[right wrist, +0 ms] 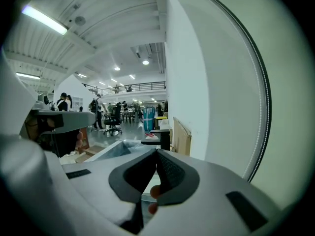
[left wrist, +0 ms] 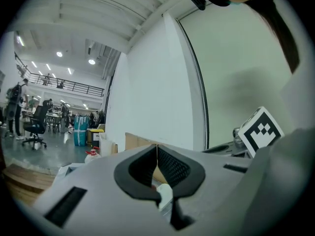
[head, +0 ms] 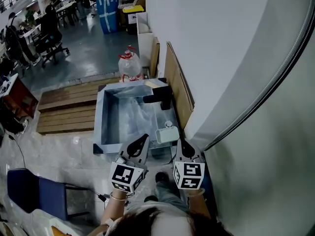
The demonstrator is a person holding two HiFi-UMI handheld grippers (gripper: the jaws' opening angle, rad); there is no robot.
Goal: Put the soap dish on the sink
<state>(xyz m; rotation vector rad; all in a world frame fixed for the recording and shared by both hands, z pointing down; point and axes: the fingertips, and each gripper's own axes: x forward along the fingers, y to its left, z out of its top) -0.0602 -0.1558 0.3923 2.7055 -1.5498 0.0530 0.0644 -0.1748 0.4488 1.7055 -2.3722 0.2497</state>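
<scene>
A pale soap dish [head: 167, 134] rests on the near right rim of the blue-grey sink [head: 101, 127], below the black tap [head: 160, 97]. My left gripper [head: 143, 139] hangs just short of the sink's near edge, left of the dish, with its jaws together and nothing between them. My right gripper [head: 182, 144] is close beside the dish on its right, also shut and empty. In the left gripper view the jaw tips meet [left wrist: 157, 147], and a white shape [left wrist: 165, 194] shows low through the gap. The right gripper view shows its tips touching [right wrist: 156, 152], with the sink [right wrist: 120, 150] beyond.
A white wall [head: 221, 58] runs close along the right. Wooden boards [head: 178, 85] lean on it behind the sink. A plastic bottle with a red cap [head: 130, 65] stands at the far end. A wooden pallet [head: 69, 107] lies to the left, a blue chair [head: 34, 191] at near left.
</scene>
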